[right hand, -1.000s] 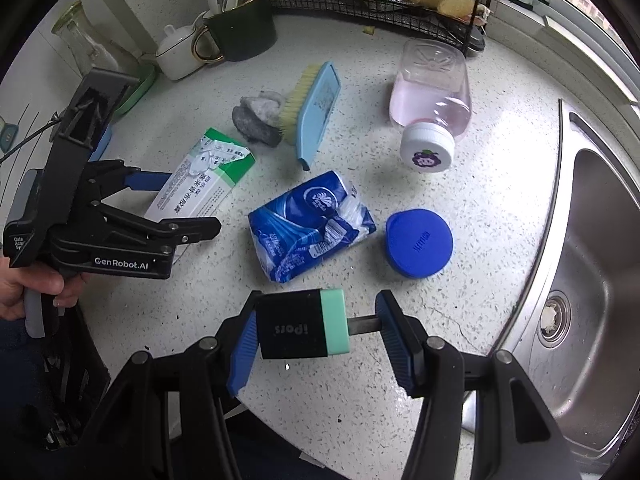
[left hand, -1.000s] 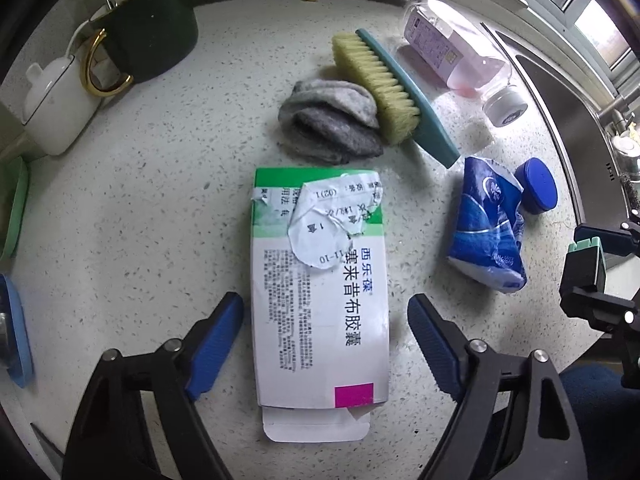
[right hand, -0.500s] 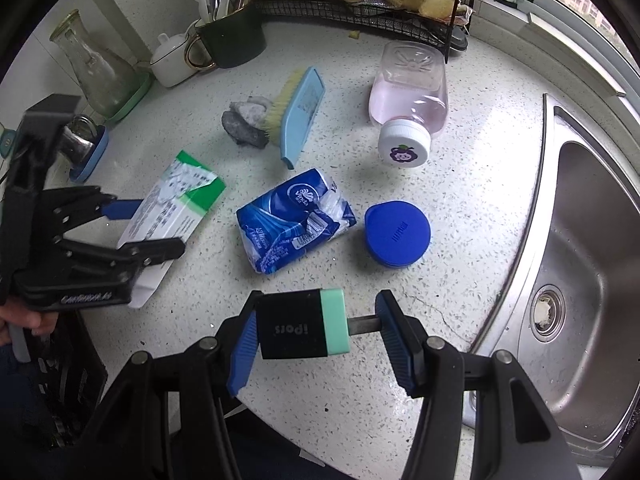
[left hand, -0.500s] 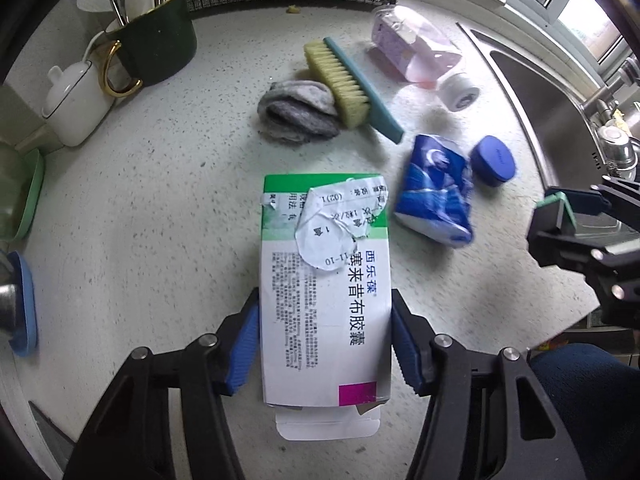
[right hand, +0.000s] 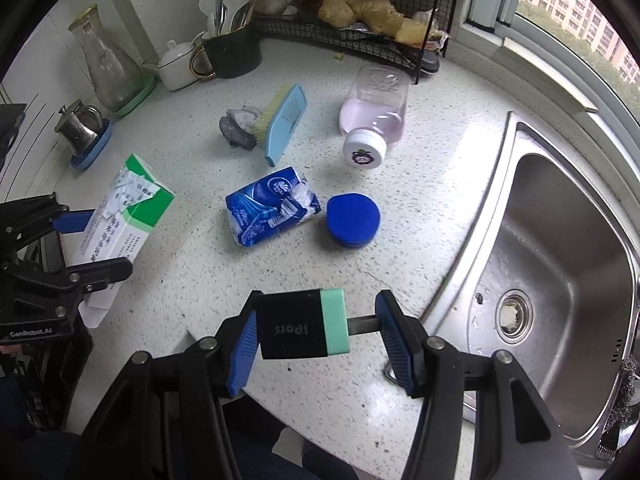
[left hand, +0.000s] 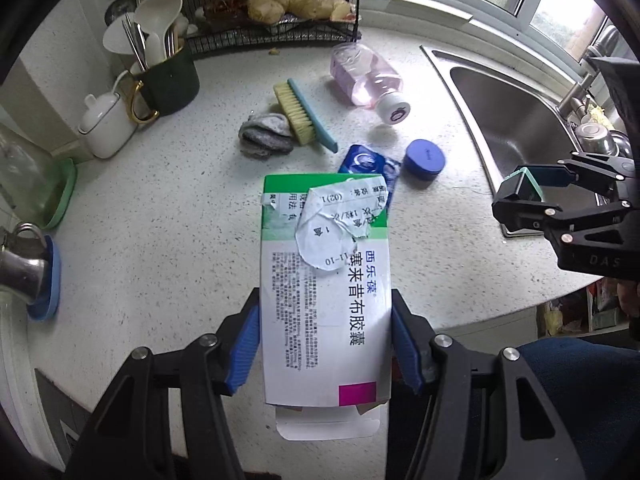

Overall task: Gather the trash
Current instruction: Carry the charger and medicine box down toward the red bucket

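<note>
I am gripping the green-and-white medicine box (left hand: 324,280) in my left gripper (left hand: 324,344), pads pinching its sides, raised off the counter (left hand: 168,208). My right gripper (right hand: 320,332) is clamping the black-and-mint device (right hand: 300,324) above the counter's edge.

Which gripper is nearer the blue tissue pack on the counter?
Hard to call. The left gripper, clamping the medicine box, is off the tissue pack's left end; the right gripper, holding a black-and-green block, hangs at the counter's near edge.

both wrist views look steeply down, sharing the countertop (left hand: 168,200).
</note>
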`<state>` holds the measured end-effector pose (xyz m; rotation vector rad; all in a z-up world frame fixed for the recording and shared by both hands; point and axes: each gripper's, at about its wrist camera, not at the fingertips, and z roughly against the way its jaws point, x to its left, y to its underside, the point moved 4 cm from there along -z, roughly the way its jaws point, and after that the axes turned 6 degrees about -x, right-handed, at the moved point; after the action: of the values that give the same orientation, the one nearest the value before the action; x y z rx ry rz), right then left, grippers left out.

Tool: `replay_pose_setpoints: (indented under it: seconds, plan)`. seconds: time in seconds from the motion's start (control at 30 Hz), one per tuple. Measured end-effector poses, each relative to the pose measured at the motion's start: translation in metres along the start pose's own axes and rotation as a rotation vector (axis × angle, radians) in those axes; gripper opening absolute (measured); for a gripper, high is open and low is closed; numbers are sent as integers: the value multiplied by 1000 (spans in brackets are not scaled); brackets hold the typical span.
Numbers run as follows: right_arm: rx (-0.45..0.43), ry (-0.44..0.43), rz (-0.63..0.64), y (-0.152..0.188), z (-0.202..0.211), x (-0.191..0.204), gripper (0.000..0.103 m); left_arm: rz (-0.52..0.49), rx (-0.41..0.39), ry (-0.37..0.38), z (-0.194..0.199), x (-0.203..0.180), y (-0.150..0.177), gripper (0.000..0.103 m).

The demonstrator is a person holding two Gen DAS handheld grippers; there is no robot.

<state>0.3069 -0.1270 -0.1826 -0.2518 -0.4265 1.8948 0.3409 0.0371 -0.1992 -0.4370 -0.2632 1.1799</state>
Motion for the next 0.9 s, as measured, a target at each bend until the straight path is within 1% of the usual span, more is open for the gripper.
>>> replay_pose_setpoints:
  seconds: [0.1, 0.33, 0.53, 0.67, 0.77, 0.87, 0.9]
  plan:
    - [-17, 1, 6, 9, 13, -3, 53, -2, -19, -1, 13, -16, 8, 56]
    - [-76, 3, 38, 39, 48, -11, 53, -35, -35, -50, 41, -59, 31, 56]
    - [-82, -25, 34, 77, 68, -21, 53, -34, -29, -87, 58, -99, 58, 56]
    - [-73, -45, 37, 104, 77, -25, 53, -27, -23, -98, 67, -127, 79, 56]
    - [-68, -55, 55, 128, 88, -26, 53, -7, -16, -104, 71, -149, 96, 57]
    - [-69, -46, 100, 149, 95, -25, 53, 30, 7, -116, 68, -165, 115, 56]
    - [-57, -52, 98, 156, 96, -25, 53, 40, 16, -118, 67, -171, 123, 56]
